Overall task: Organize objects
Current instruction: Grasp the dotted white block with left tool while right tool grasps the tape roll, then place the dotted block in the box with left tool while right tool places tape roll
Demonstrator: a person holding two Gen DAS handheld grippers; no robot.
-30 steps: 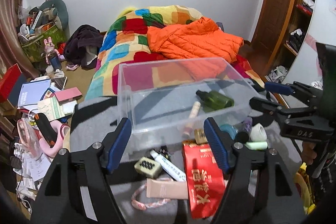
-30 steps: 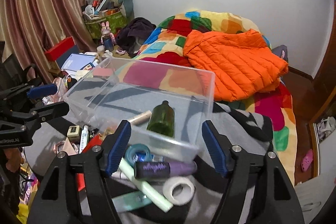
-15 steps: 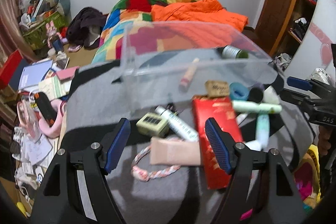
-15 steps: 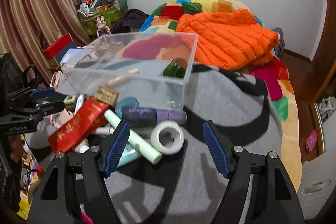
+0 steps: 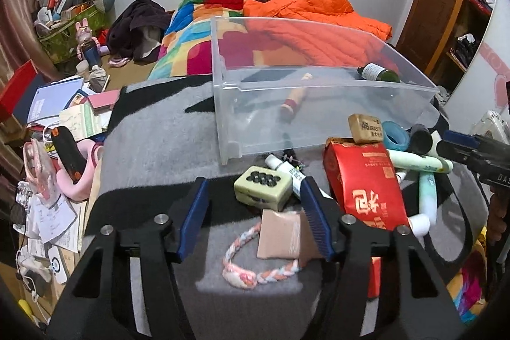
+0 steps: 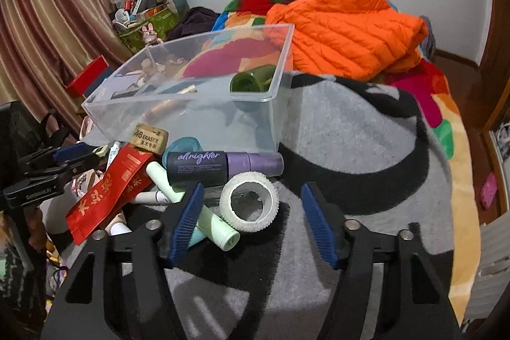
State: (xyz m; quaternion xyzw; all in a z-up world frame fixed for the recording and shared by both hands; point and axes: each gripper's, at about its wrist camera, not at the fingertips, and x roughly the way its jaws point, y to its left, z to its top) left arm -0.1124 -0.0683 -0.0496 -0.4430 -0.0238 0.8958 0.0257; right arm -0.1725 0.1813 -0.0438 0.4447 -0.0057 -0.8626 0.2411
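Your left gripper (image 5: 255, 212) has its jaws closing, at a middling gap, with nothing pressed by the pads. Between them, toward the right pad, sits the mahjong tile (image 5: 263, 187), with the beige sachet (image 5: 280, 234) just nearer you and partly behind the right pad; the braided cord (image 5: 255, 270) lies nearest, below the gap. Right of the right jaw lies the red packet (image 5: 366, 190), with the eraser (image 5: 366, 128) at its far end. Straight beyond the jaws stands the clear bin (image 5: 229, 104), holding a tan tube (image 5: 295, 99) and a green bottle (image 5: 379, 74).

Your right gripper (image 6: 253, 220) is also closing at a middling gap, gripping nothing. The tape roll (image 6: 248, 201) sits between its tips, touching neither pad. Only this view shows that roll; just beyond it lies the purple bottle (image 6: 223, 166), which the left view shows end-on. The mint tube (image 6: 220, 228) passes behind the left pad. The tile, sachet and cord are clear only from the left wrist; here the other gripper (image 6: 76, 153) covers that spot.
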